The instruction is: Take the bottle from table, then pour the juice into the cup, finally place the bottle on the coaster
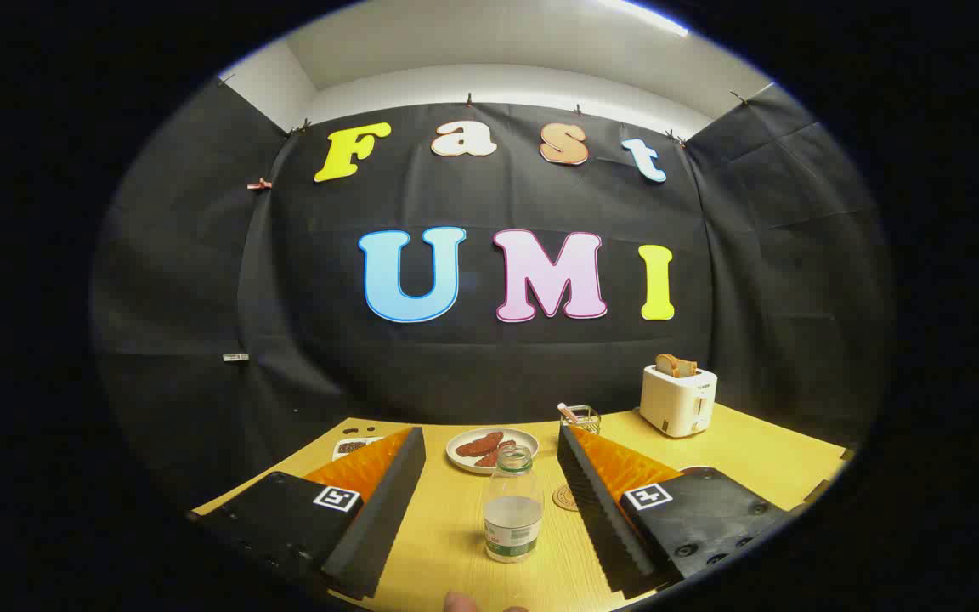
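Note:
A clear plastic bottle [512,510] stands upright on the yellow wooden table [761,459], uncapped, with pale liquid in its lower half and a green label near its base. It stands between my two fingers, closer to their roots than to their tips, and touches neither. My gripper [489,435] is open wide. A round cork coaster [565,497] lies just right of the bottle, partly hidden behind the right finger [600,501]. A small glass cup [581,417] with a stick in it stands beyond the right fingertip.
Beyond the bottle sits a white plate [491,448] with brown food pieces. A white toaster [678,398] holding bread stands at the back right. A small dish [353,445] peeks out behind the left finger [379,501]. A person's fingertip [460,602] shows below the bottle.

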`<action>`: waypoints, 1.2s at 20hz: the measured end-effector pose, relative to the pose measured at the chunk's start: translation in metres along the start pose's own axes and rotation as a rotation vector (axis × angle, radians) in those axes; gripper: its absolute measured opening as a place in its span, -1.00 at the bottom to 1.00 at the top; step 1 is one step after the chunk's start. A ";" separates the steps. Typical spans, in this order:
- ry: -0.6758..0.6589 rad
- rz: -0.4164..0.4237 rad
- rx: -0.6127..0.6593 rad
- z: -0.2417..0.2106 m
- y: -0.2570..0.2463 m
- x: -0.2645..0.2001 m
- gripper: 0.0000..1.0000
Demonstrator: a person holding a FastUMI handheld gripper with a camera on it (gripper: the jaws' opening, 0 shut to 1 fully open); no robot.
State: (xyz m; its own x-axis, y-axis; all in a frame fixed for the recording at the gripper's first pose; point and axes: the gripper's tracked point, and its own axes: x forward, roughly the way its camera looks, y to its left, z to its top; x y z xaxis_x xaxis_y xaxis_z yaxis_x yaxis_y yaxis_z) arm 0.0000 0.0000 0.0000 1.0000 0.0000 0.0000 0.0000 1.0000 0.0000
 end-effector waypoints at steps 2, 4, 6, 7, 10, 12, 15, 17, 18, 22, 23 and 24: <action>0.006 -0.011 0.001 -0.002 -0.003 0.000 0.93; 0.015 -0.023 0.006 -0.005 -0.007 -0.001 0.93; 0.026 -0.024 0.010 -0.007 -0.008 0.000 0.93; 0.032 -0.026 0.010 -0.009 -0.009 0.000 0.93; 0.042 -0.028 0.019 -0.012 -0.010 -0.002 0.93; 0.050 -0.031 0.021 -0.015 -0.011 -0.003 0.93; 0.058 -0.030 0.005 -0.017 -0.010 -0.003 0.93; 0.055 -0.024 0.002 -0.017 -0.010 -0.002 0.93; 0.053 -0.023 -0.001 -0.018 -0.009 -0.001 0.93; 0.052 -0.020 -0.022 -0.026 -0.009 0.000 0.93; 0.048 -0.015 -0.022 -0.027 -0.009 0.001 0.93; 0.044 -0.012 -0.017 -0.031 -0.007 0.001 0.93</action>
State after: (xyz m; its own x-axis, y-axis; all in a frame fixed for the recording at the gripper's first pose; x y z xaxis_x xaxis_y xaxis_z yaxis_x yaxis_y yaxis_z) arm 0.0011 -0.0073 -0.0315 0.9989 -0.0122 -0.0444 0.0114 0.9998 -0.0173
